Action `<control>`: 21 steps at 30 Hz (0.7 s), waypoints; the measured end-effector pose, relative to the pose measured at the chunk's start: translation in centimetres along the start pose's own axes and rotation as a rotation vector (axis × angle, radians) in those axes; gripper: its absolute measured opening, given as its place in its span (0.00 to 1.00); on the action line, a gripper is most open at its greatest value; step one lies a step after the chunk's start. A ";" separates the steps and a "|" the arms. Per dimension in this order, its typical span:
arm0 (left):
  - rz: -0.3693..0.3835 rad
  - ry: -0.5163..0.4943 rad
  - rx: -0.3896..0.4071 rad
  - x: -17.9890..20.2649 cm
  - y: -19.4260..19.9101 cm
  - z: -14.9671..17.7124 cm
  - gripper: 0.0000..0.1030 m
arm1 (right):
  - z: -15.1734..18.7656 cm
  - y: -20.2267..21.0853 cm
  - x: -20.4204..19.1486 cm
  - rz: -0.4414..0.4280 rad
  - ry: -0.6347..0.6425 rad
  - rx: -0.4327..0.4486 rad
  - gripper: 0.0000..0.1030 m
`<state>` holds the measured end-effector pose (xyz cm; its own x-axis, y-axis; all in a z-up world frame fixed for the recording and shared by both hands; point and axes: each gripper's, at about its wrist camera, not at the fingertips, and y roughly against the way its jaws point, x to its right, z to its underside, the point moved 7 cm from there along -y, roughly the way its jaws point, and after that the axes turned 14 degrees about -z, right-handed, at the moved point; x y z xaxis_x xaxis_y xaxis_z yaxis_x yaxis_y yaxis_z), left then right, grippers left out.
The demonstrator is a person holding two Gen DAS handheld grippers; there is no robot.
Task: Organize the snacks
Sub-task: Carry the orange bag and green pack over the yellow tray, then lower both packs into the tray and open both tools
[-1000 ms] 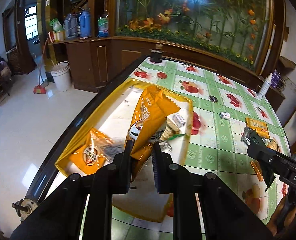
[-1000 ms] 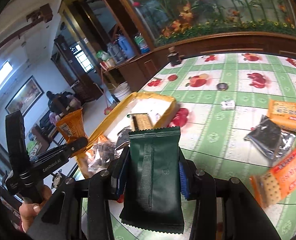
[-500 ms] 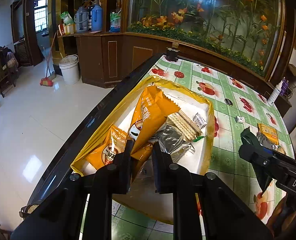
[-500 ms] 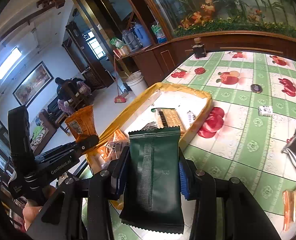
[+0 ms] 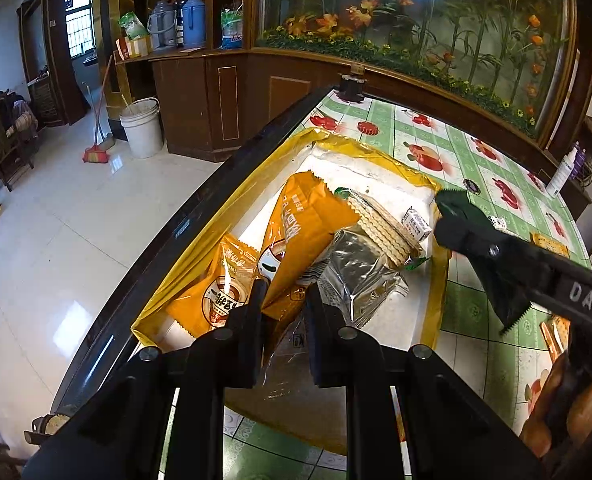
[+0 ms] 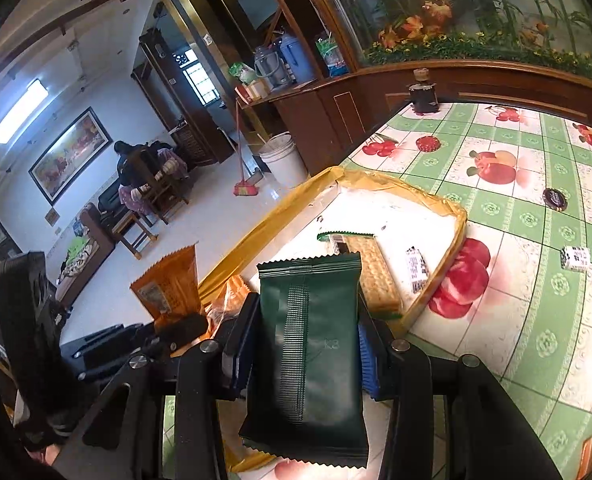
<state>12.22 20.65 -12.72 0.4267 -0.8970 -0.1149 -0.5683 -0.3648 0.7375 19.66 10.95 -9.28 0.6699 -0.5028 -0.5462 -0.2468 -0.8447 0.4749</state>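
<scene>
Since the earlier frames my right gripper had swung left, carrying its dark green packet over the near end of the yellow tray. It gripped that packet by both side edges. My left gripper was clenched on the tall orange packet, held above the tray. Both seemed light, soft, slippery foil, best pinched at a sealed edge. I counted two orange packets, one wafer pack, one silver pouch and one small white sachet in the tray.
</scene>
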 end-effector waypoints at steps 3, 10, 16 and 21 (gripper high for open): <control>-0.008 -0.005 -0.008 0.1 -0.4 0.1 0.15 | -0.5 -0.8 0.6 0.007 -0.001 -0.005 0.42; -0.027 -0.010 -0.015 0.3 -1.1 0.0 0.15 | -1.1 -2.4 1.3 0.016 0.006 -0.016 0.42; -0.058 -0.007 -0.013 0.2 -1.3 -0.1 0.16 | -1.1 -2.9 1.5 0.018 0.009 -0.018 0.44; -0.075 0.010 -0.037 -0.2 -1.7 0.2 0.35 | -1.2 -2.1 1.7 0.030 0.008 -0.001 0.44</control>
<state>12.93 21.35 -14.10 0.4742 -0.8648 -0.1648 -0.5080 -0.4217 0.7510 22.12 12.06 -10.37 0.6679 -0.5265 -0.5261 -0.2665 -0.8292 0.4914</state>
